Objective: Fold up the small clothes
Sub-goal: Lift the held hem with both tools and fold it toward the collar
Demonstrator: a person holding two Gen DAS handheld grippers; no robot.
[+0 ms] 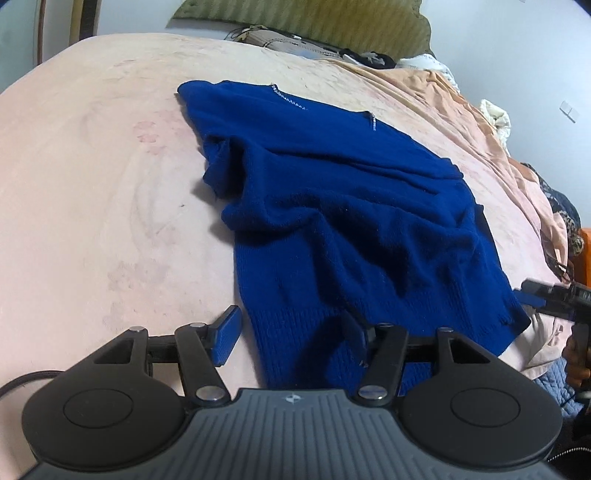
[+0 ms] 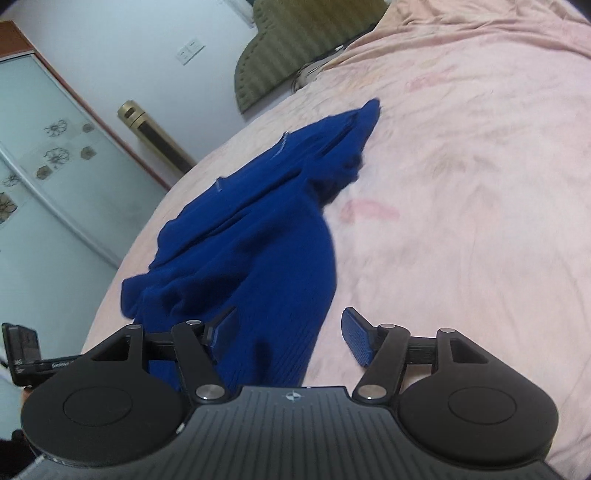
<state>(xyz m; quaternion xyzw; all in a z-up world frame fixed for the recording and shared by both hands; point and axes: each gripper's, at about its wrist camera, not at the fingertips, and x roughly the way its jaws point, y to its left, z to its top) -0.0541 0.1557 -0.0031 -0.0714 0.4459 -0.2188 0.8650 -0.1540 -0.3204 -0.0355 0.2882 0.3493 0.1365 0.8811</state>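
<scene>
A dark blue knit sweater (image 1: 347, 221) lies rumpled on the pink bed sheet (image 1: 92, 184), its ribbed hem nearest me and one sleeve folded across the body. My left gripper (image 1: 291, 338) is open, its jaws straddling the hem's left corner. In the right wrist view the sweater (image 2: 251, 240) stretches away from the hem. My right gripper (image 2: 290, 334) is open over the hem's right corner. It also shows at the right edge of the left wrist view (image 1: 550, 295).
A green padded headboard (image 1: 314, 26) stands at the far end of the bed, with cables and dark items before it. An orange-pink blanket (image 1: 461, 110) is bunched along the right. A glass-door wardrobe (image 2: 44, 177) and a gold column (image 2: 155, 136) stand beside the bed.
</scene>
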